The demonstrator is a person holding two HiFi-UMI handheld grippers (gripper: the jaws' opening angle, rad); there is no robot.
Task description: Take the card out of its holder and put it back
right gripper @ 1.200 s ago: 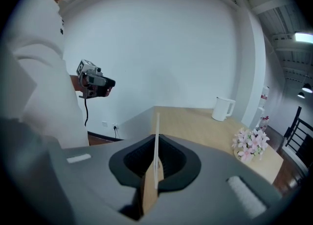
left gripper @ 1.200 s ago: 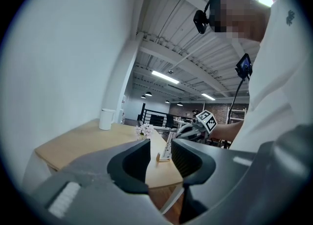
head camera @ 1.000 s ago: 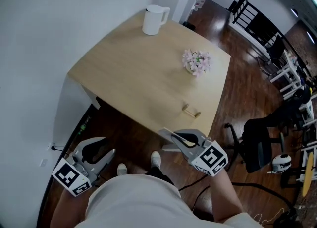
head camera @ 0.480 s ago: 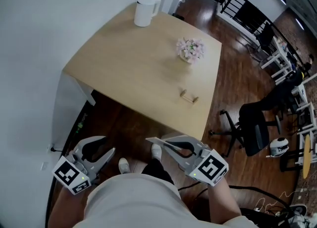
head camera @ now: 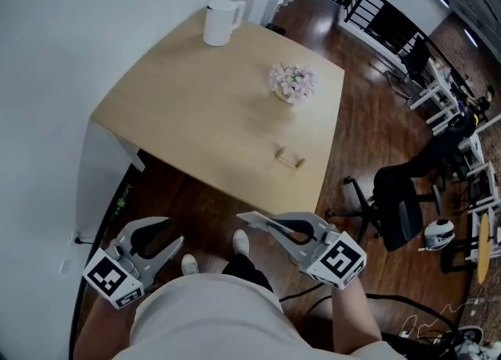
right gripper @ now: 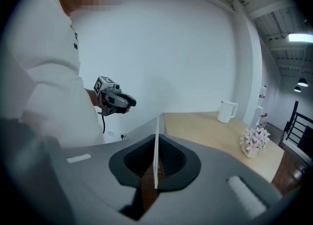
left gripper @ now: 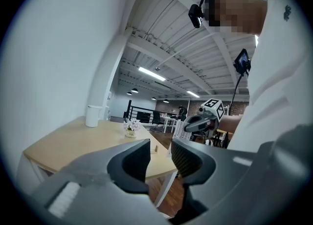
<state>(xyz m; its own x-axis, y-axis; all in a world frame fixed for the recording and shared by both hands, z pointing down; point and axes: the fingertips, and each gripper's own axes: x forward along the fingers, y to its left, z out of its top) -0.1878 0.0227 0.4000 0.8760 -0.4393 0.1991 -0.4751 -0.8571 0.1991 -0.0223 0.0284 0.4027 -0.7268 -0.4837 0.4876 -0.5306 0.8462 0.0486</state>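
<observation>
Two things have shifted over the last second: the right gripper (head camera: 270,225) has drawn down and away from the table (head camera: 188,108), and the small holder (head camera: 290,157) now sits further up the head view, well apart from the jaws, where a moment ago the gripper was just beside the table's near edge. The holder looks empty from here, though it is too small to be sure. The card (right gripper: 157,136) is in the right gripper, whose jaws are pressed together on it, so I'd judge the first half of the job done and the return not yet begun. The card is off the table altogether, carried low in the middle of the head view above the dark wood floor. In the right gripper view it shows edge-on as a thin white line rising up the centre of the frame, clamped between the pads and standing out past the jaw tips; its long axis seems to run along the jaws. In the head view its free end points toward the left of the frame and slightly up, not at the holder, which lies above and a little right, so it will likely need turning before it goes back. The left gripper (left gripper: 160,156) hangs at the lower left of the head view, jaws a little apart with nothing between them.
</observation>
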